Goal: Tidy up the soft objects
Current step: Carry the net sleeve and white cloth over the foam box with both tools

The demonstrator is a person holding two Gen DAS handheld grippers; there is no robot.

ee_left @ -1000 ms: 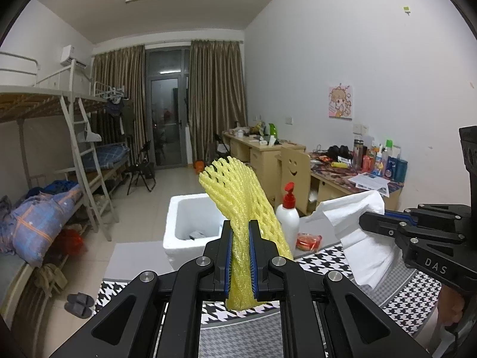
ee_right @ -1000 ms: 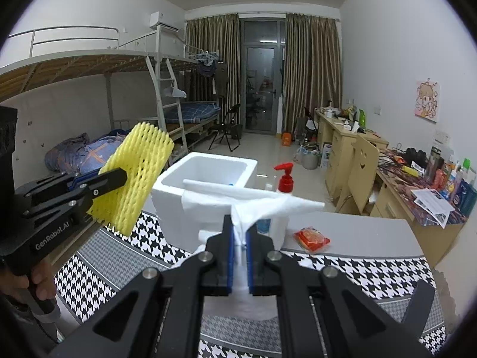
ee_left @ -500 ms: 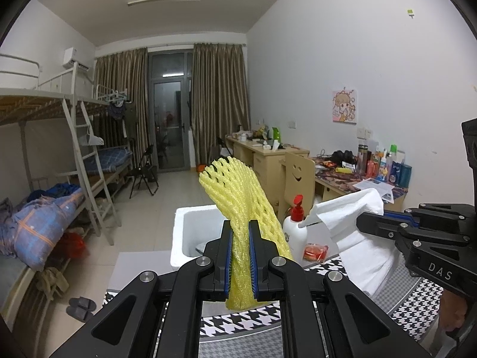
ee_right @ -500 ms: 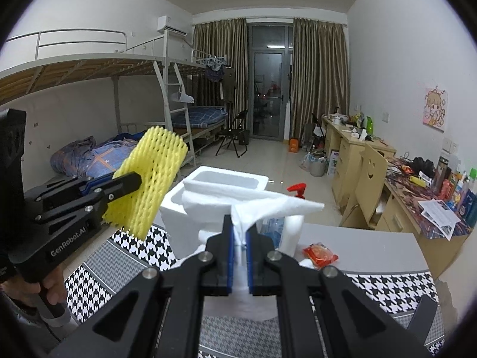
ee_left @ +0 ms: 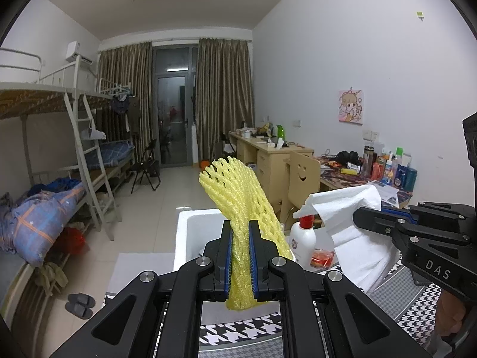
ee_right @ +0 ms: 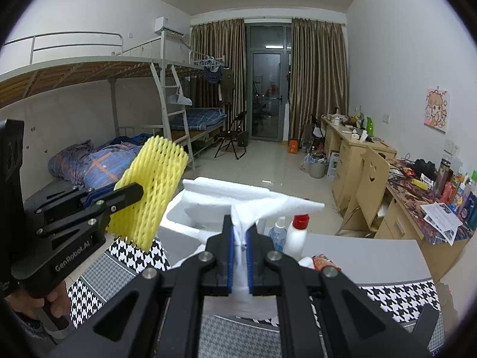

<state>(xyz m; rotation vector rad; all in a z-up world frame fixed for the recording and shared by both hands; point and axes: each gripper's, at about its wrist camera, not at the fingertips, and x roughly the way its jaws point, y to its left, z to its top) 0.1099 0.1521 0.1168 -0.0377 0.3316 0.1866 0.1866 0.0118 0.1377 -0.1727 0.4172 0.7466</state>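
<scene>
My left gripper is shut on a yellow foam net sleeve, which stands up out of the jaws and hangs a little below them. Seen from the right wrist, that sleeve sits at the left, held by the left gripper. My right gripper is shut on a white cloth that fans out above the jaws and droops under them. From the left wrist the cloth shows at the right. Both are held in the air just before an open white foam box, also visible behind the sleeve.
A white pump bottle with a red top, a small spray bottle and a red packet stand right of the box on a grey table with a houndstooth mat. Bunk beds line the left, desks the right.
Both grippers have risen and moved forward toward the foam box, which now sits lower and closer in both views. Each still grips its item.
</scene>
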